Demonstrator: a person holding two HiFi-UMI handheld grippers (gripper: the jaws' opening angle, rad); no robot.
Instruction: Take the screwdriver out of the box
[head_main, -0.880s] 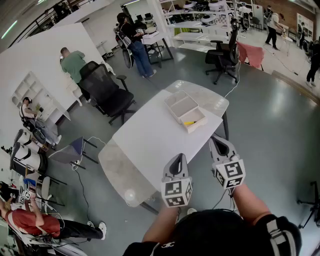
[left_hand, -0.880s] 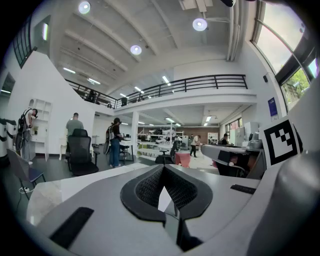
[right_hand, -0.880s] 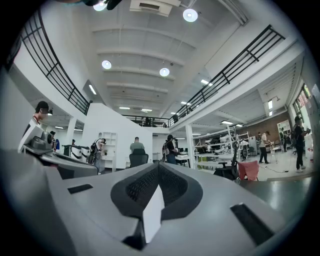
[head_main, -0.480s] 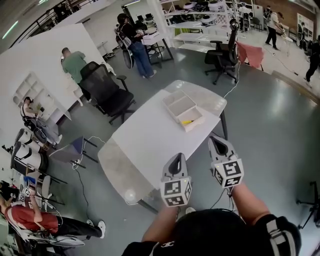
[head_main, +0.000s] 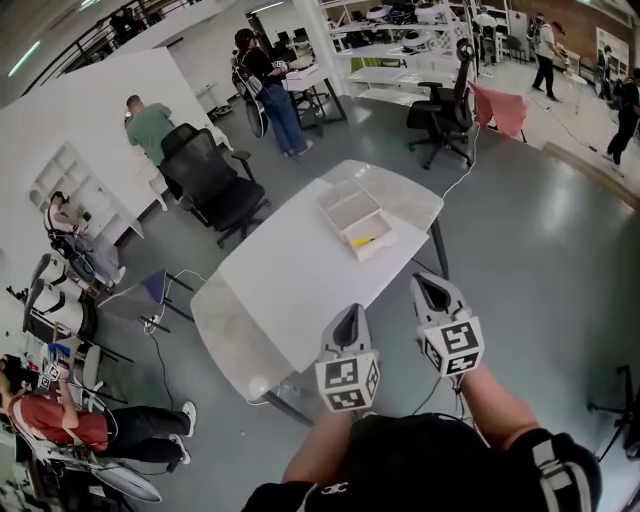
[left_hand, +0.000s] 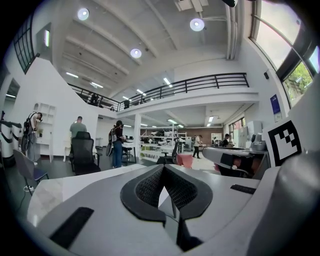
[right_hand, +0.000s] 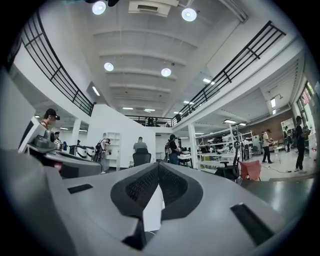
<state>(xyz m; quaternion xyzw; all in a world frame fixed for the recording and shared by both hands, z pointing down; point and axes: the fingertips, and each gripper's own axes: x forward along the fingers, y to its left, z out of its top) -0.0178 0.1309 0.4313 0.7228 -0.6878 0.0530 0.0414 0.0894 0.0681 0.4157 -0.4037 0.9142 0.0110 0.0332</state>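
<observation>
A shallow white box (head_main: 341, 200) stands at the far right end of the white table (head_main: 285, 285). A yellow screwdriver (head_main: 362, 241) lies in the box's near compartment. Both grippers hang in the air off the table's near edge, well short of the box. The left gripper (head_main: 350, 311) is shut and holds nothing; its closed tips (left_hand: 162, 169) point out over the tabletop. The right gripper (head_main: 427, 283) is likewise shut and empty, and its tips (right_hand: 158, 165) meet in the right gripper view. The box does not show in either gripper view.
A black office chair (head_main: 215, 185) stands beyond the table's left side, with a person in green (head_main: 147, 125) behind it. More people sit at the left edge (head_main: 60, 300). Another chair with a red cloth (head_main: 497, 105) stands at the far right. Cables run across the grey floor.
The table and box have drifted slightly up and left in the head view. Both grippers stay shut and side by side in front of the body.
</observation>
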